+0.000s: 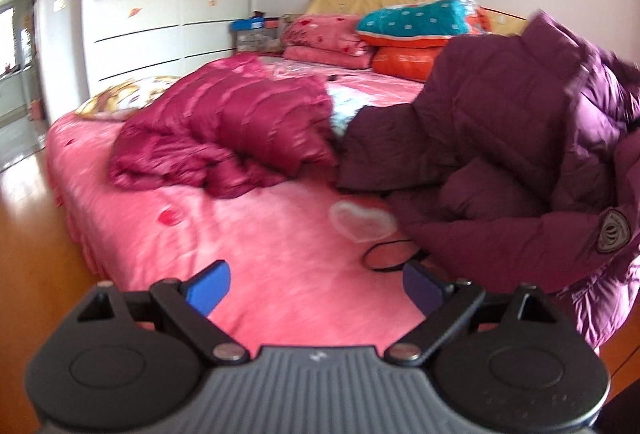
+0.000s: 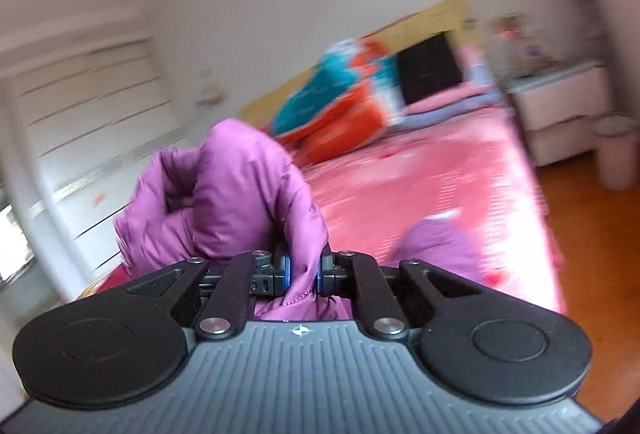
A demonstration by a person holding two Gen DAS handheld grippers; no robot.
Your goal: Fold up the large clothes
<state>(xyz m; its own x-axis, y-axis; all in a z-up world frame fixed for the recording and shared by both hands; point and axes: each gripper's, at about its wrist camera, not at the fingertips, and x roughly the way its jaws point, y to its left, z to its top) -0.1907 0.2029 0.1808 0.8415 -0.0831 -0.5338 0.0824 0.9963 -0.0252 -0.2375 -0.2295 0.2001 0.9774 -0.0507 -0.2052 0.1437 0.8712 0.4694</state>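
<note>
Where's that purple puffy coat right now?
The purple coat is heaped on the right side of the pink bed, beside a crumpled red jacket; the right gripper pinches a fold of it, lifted.

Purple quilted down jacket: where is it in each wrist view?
Left wrist: purple quilted down jacket fills the right side, lifted off the pink bedsheet.
Right wrist: left of centre, bunched in the right gripper.
Shared landmark: teal-and-orange folded quilt by the headboard.
</note>
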